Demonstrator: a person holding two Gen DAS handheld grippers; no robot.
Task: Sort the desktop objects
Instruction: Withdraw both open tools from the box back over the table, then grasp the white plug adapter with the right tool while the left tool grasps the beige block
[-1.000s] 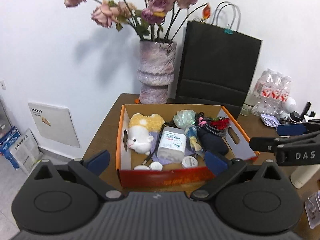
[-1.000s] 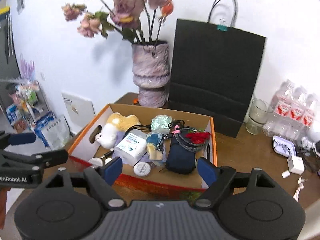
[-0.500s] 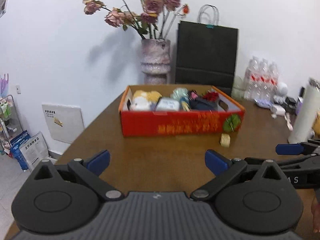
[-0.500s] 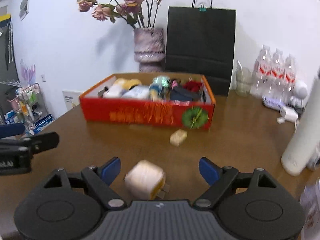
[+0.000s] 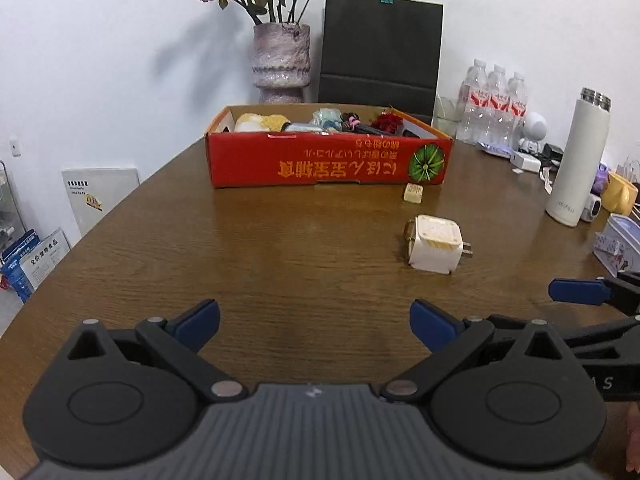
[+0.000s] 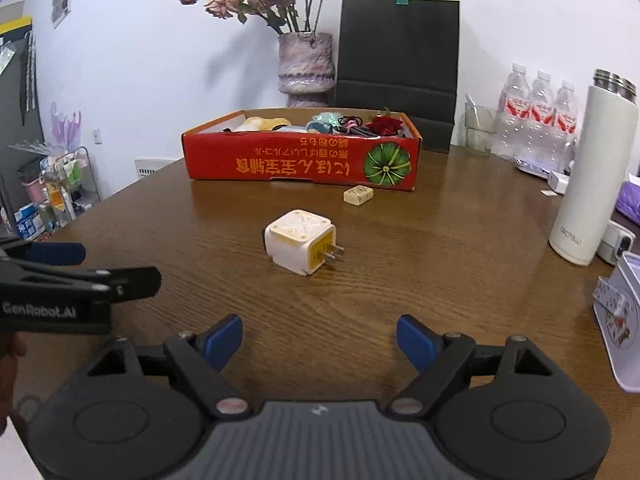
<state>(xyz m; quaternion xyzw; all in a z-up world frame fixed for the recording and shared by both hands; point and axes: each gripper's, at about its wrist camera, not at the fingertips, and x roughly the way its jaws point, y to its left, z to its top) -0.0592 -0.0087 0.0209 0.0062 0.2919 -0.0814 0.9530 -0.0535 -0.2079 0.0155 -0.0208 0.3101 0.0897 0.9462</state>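
Observation:
A red cardboard box (image 5: pixel 328 164) (image 6: pixel 300 164) holding several small items stands at the far middle of the brown table. A white plug adapter (image 5: pixel 434 244) (image 6: pixel 302 240) lies on the table in front of it. A small cream block (image 5: pixel 413 193) (image 6: pixel 358 195) lies by the box's front right corner. My left gripper (image 5: pixel 314 320) is open and empty, low over the near table, left of the adapter. My right gripper (image 6: pixel 320 338) is open and empty, with the adapter ahead of it and slightly left. Each gripper shows at the edge of the other's view.
A vase of dried roses (image 5: pixel 281 64) and a black paper bag (image 5: pixel 382 52) stand behind the box. Water bottles (image 5: pixel 494 104), a white flask (image 6: pixel 592 168), a white tin (image 6: pixel 624 320) and small gadgets crowd the table's right side. The table edge runs along the left.
Both grippers have pulled back from above the box and dropped to near the table's front. The adapter and the cream block have come into view.

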